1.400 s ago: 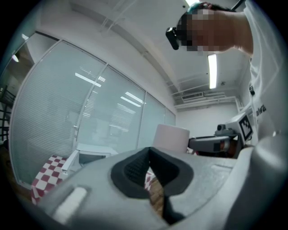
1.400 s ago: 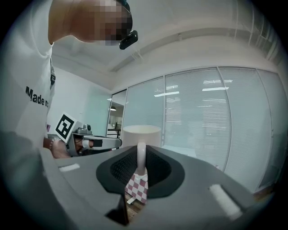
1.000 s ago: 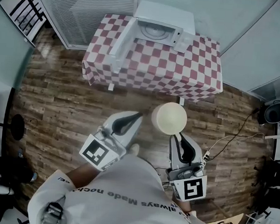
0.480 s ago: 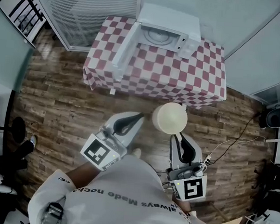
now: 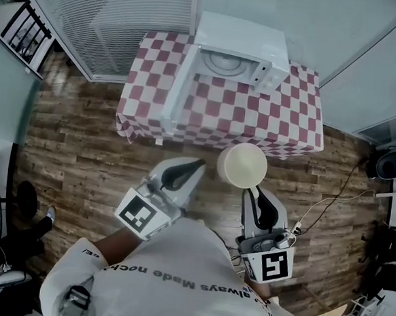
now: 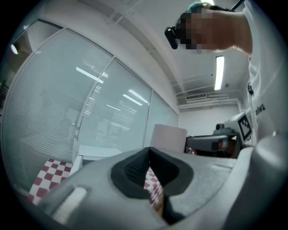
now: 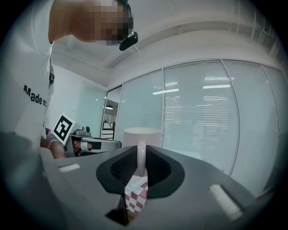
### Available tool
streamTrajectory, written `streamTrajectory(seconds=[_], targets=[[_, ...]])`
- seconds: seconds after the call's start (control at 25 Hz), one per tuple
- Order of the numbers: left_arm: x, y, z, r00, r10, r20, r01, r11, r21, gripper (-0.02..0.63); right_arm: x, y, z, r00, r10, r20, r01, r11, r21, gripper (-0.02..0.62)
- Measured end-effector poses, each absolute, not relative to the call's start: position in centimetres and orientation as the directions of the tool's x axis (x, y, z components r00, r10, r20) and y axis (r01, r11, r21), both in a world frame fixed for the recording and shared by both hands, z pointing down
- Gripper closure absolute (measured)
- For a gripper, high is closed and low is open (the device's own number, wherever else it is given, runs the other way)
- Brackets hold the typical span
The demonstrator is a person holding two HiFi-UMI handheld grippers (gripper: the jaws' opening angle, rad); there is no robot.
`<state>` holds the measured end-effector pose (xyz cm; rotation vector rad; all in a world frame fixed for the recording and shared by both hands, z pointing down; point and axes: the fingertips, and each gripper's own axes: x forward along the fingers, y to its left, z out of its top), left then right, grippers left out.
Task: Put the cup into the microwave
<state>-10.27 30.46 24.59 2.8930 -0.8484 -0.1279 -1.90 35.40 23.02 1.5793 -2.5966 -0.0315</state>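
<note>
Cream cup [image 5: 242,165], handle [image 7: 141,157] tight in the right gripper [image 5: 252,191]; left gripper [image 5: 198,165] together, empty.

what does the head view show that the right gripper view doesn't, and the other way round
Only the head view: the white microwave with its door swung open, standing on the table, and the wooden floor between the person and it.

Only the right gripper view: the right gripper shut on the handle of the cup.

Both: the cup, the checkered tablecloth and the left gripper.
</note>
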Motion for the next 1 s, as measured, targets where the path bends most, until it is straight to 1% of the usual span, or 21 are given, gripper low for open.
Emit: streamTrajectory(seconds=[0.32, 0.6, 1.0], targets=[[-12.9, 26.4, 25.1, 0.843, -0.536, -0.036, -0.526, -0.837, 0.151, 0.601, -3.9, 31.6, 23.2, -0.431, -0.899, 0.080, -0.897, 0.436, 0.070, 0.554], [-12.8, 24.5, 25.5, 0.855, -0.518, -0.033, -0.508, -0.847, 0.159, 0.601, -4.3, 29.4, 23.8, -0.426, -0.901, 0.087, -0.900, 0.431, 0.058, 0.554], [-11.7, 20.9, 25.7, 0.839, -0.544, -0.034, -0.533, -0.832, 0.156, 0.603, -3.2, 25.7, 24.1, -0.451, -0.888, 0.084, -0.888, 0.456, 0.060, 0.554]])
